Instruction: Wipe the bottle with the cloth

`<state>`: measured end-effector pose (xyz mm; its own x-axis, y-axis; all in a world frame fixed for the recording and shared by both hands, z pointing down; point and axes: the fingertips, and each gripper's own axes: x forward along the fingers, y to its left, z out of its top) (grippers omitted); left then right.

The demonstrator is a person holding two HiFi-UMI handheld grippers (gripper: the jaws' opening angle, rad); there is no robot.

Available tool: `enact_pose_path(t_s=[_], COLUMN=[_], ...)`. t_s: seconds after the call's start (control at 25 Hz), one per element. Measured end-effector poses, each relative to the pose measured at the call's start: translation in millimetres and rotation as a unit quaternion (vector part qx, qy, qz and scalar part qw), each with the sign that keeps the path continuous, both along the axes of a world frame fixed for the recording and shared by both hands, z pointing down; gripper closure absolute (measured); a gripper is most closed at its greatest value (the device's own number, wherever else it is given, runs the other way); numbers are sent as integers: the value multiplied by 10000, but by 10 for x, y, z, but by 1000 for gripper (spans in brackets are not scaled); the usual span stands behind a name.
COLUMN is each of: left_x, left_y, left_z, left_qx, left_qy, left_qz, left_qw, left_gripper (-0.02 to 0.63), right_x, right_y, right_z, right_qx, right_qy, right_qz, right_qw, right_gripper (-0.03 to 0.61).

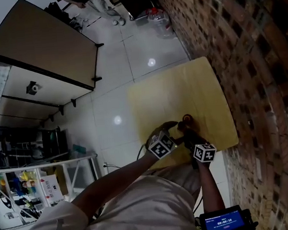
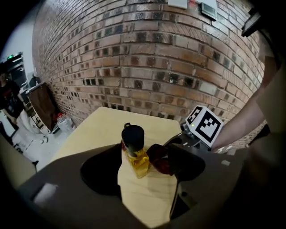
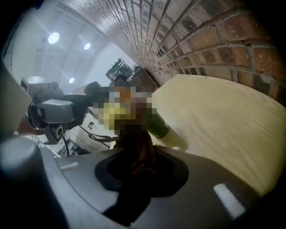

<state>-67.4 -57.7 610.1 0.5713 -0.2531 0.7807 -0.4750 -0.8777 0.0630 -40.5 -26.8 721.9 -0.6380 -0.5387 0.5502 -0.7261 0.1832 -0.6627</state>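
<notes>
A small bottle (image 2: 134, 155) with a black cap and yellow liquid stands upright on the yellow table (image 2: 96, 127), near its front edge. My left gripper (image 2: 147, 154) is open, and the bottle stands in the gap between its jaws, closer to the left one. My right gripper (image 3: 138, 161) is shut on a dark red cloth (image 3: 139, 154), and the cloth (image 2: 159, 159) lies against the bottle's right side. In the head view both grippers (image 1: 171, 128) (image 1: 188, 133) meet at the bottle (image 1: 187, 118). In the right gripper view a mosaic patch hides most of the bottle (image 3: 157, 126).
A brick wall (image 1: 249, 52) runs close along the table's right side. A white tiled floor (image 1: 117, 99) lies to the left, with a large brown-topped table (image 1: 42, 40) and a shelf of small items (image 1: 20, 193) beyond it. A clear water jug (image 1: 158, 18) stands on the floor at the far end.
</notes>
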Motion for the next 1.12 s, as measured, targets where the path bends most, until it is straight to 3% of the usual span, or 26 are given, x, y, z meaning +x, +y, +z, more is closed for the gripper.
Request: enact_pose_path(t_s=[0.12,0.24,0.28,0.32,0.44,0.56,0.68,0.76,0.84,0.96,1.04,1.12], left_x=[38,49,40,28,17,21,-33,-100,-159,-170,-149,-150], left_y=[-159,-258,-273,-284,-288,-160,8,60,64,75,67,35], left_z=[23,15,15,12,-40,-45,-49,-45,-40,-54,-40,-8], left_qx=[-89,-301,-367,-406,-396,-319,-44,121,145,145,135,110], left_qy=[-165,-427,-535,-643,-853,-923,-1044,-1034,-923,-774,-759,-764], left_qz=[-237,-435,-438,-379,120,1025,2153,2624,2793,2928,2964,2946], left_qw=[9995,9977,9969,9964,9955,9899,9709,9593,9556,9529,9519,9525], left_gripper=[289,368,428,434,436,436,437,437,437,437,437,437], right_x=[12,89,113,128,122,101,45,-39,-106,-40,0,-31], right_y=[-7,-4,-5,-12,-73,-161,-276,-310,-336,-468,-584,-661], right_z=[-1,34,38,27,-91,-275,-517,-648,-702,-706,-748,-819], right_qx=[10,-28,-28,-9,194,577,1067,1350,1493,1264,1086,1148], right_qy=[65,123,122,101,-91,-324,-370,-237,-10,110,-233,-584], right_qz=[-37,15,47,75,89,-43,-393,-820,-1092,-563,-36,148], right_qw=[10000,9999,9999,9999,9997,9978,9928,9872,9828,9903,9938,9916], right_gripper=[494,494,494,494,494,494,494,494,494,495,495,500])
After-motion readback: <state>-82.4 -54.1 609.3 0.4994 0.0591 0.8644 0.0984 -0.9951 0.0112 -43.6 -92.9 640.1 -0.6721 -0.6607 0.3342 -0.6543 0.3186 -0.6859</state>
